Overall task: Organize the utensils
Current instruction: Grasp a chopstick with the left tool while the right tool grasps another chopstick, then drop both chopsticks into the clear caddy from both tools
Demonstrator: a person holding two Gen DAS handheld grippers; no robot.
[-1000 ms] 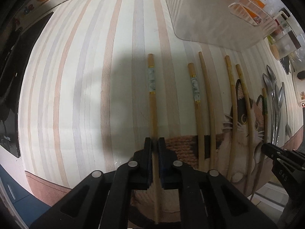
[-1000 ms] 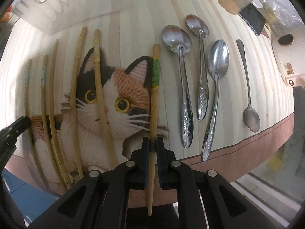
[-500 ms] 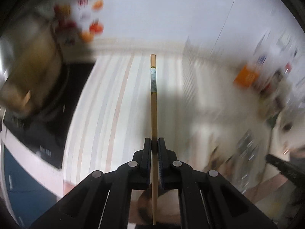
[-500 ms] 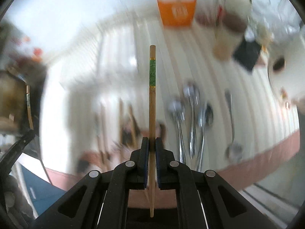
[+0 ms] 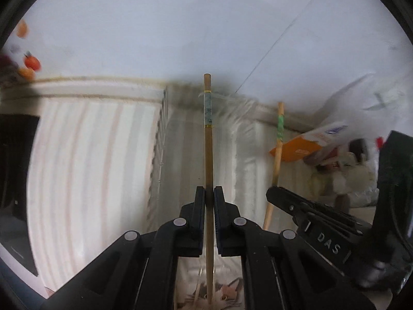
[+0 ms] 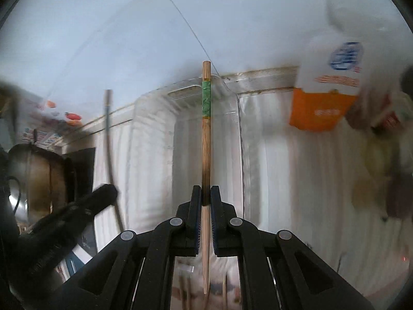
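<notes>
Chopsticks, one per gripper: left gripper (image 5: 209, 196) jaws clamp the blue-banded stick (image 5: 208, 134), right gripper (image 6: 205, 196) jaws the green-banded stick (image 6: 205, 139). Both long axes point forward at the clear bin (image 6: 180, 95) beyond; we judge the right nearer.

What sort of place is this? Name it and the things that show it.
Probably a home kitchen table or counter: a striped cloth covers it, a clear plastic bin stands by the wall, food packages sit nearby, and each gripper's jaws hold a chopstick.

Orange-white carton (image 6: 325, 95) motion-blurred; clear bin (image 6: 206, 139) smeared, contents unreadable.
</notes>
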